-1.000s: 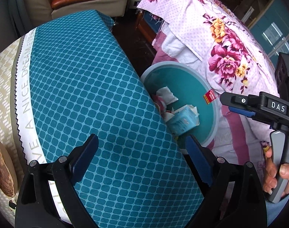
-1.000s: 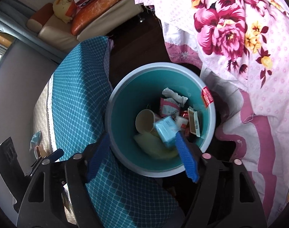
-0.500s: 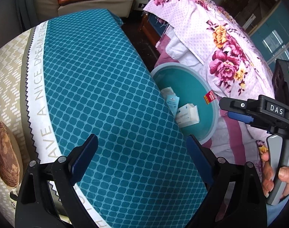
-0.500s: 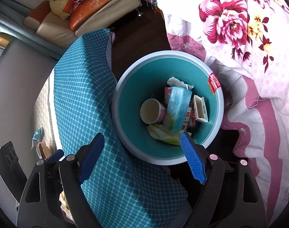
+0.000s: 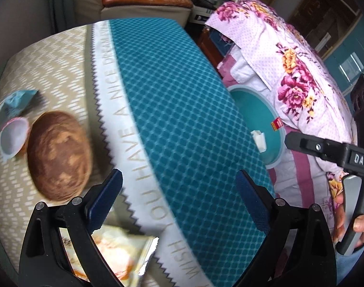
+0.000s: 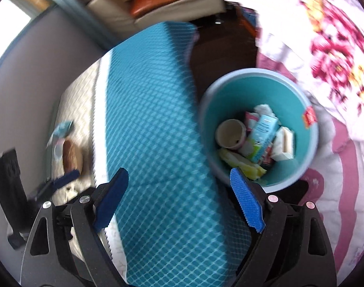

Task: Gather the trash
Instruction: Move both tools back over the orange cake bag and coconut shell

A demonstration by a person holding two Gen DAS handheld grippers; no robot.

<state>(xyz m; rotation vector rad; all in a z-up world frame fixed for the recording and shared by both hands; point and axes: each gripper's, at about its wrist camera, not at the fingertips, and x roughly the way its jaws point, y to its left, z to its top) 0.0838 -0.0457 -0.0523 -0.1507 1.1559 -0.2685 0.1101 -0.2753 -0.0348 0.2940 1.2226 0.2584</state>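
Teal-check cloth covers the tabletop (image 5: 182, 124), filling the centre of both wrist views; a beige chevron section lies at its left.

Trash bin (image 6: 313, 141): round, teal inside, pale rim, red label on the inner wall. It stands on the floor just beside the tabletop edge, right of centre in the right wrist view, middle right in the left wrist view. Inside: paper cup (image 6: 229, 135), light-blue carton (image 6: 263, 134), white box (image 6: 286, 144), yellow wrapper (image 6: 239, 165), crumpled white paper.

Uncollected trash on the beige section, left side of the left wrist view: blue wrapper (image 5: 13, 101), small foil lid (image 5: 13, 136), and a yellow-white snack bag (image 5: 117, 253) at bottom centre. A brown round object (image 5: 58, 157) lies touching the lid; identity unclear.

Left tongs (image 5: 179, 198): jaws wide apart, holding nothing, over the cloth. Right tongs (image 6: 179, 198): jaws wide apart, holding nothing, right finger overlapping the bin's near rim in frame.

Floral bedding (image 5: 289, 71) fills the right side; a sofa (image 5: 143, 2) sits at top.
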